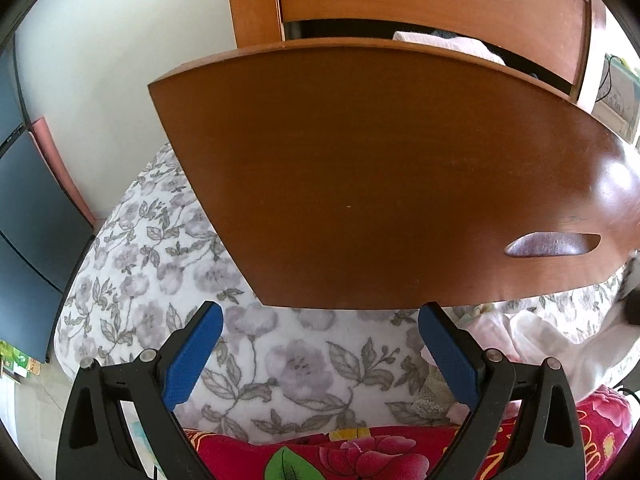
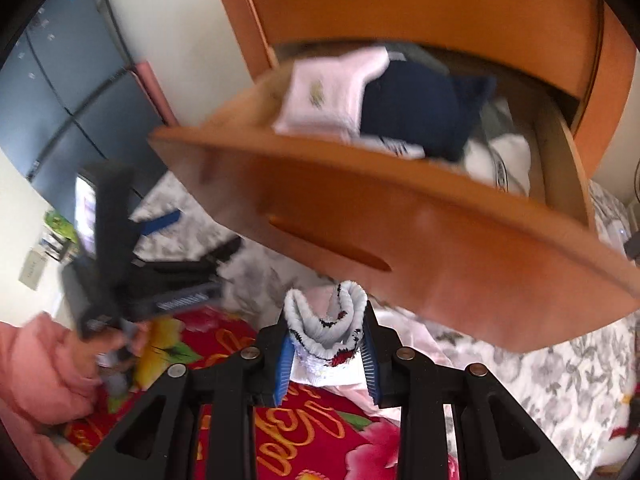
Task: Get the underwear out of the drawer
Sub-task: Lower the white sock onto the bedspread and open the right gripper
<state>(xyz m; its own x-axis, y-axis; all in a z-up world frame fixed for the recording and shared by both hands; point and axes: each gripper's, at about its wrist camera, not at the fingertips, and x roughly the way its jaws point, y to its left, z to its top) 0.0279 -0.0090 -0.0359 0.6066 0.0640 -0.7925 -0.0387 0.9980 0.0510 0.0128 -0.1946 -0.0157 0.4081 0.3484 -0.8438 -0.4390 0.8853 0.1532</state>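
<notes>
My right gripper point(image 2: 326, 354) jaws clamp a white garment point(image 2: 326, 328) upright between them, bed point(image 2: 540, 380) just below; left gripper point(image 1: 320, 360) jaws gape empty, drawer point(image 1: 380, 176) just ahead.

I count two grippers: my left gripper point(image 1: 320, 316) and my right gripper point(image 2: 326, 350). There are two drawers, one open drawer point(image 2: 400, 232) and one closed drawer point(image 2: 420, 16) above it, each with a single handle slot. One bundle of white knit cloth point(image 2: 324, 320) sits between my right jaws. Inside the open drawer I make out one navy garment point(image 2: 416, 112) and about three white pieces, blurred.
</notes>
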